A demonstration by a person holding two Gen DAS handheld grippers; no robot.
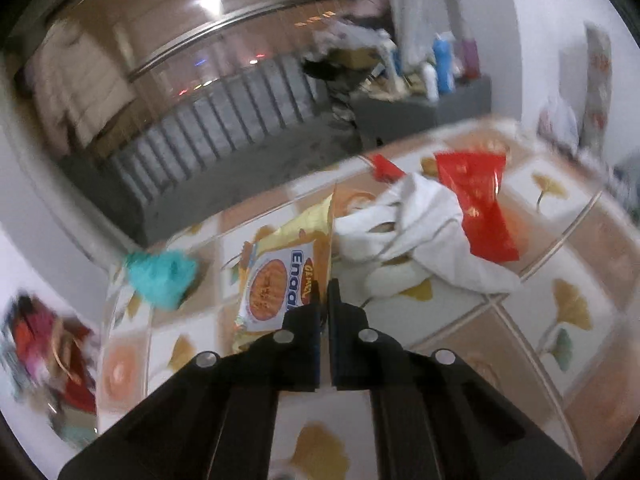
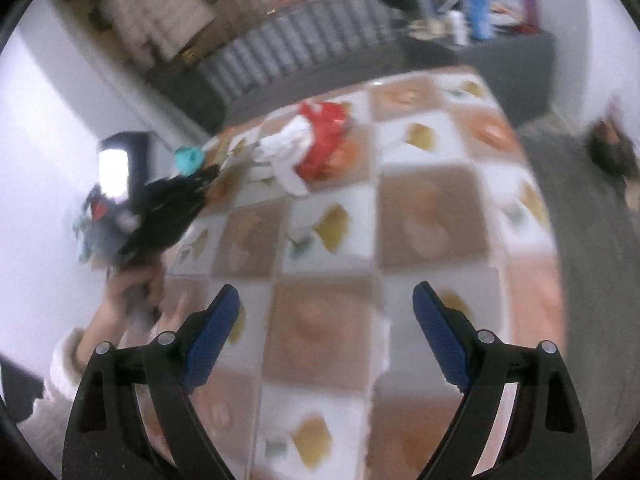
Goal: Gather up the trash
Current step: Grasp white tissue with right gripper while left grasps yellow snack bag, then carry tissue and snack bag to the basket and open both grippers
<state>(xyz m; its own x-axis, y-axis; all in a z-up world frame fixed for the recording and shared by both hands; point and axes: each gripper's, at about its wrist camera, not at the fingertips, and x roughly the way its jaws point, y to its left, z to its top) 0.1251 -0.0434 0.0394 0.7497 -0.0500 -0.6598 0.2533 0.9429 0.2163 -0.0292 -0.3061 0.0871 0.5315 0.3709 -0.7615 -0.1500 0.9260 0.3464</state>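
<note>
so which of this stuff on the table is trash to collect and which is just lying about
Trash to collect:
- yellow snack wrapper, pinched by the left gripper
- red wrapper
- crumpled white paper
- teal wad

Lying about:
- bottles on the grey cabinet
- patterned tablecloth

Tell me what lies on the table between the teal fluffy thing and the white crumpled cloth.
In the left wrist view, a yellow snack packet lies between the teal fluffy thing and the white crumpled cloth, with the shut left gripper at its near edge.

left wrist: close, angled down at tablecloth [image 1: 460, 312] | right wrist: higher, farther back | shared: white cloth [image 1: 420, 224], red wrapper [image 1: 480, 200]
</note>
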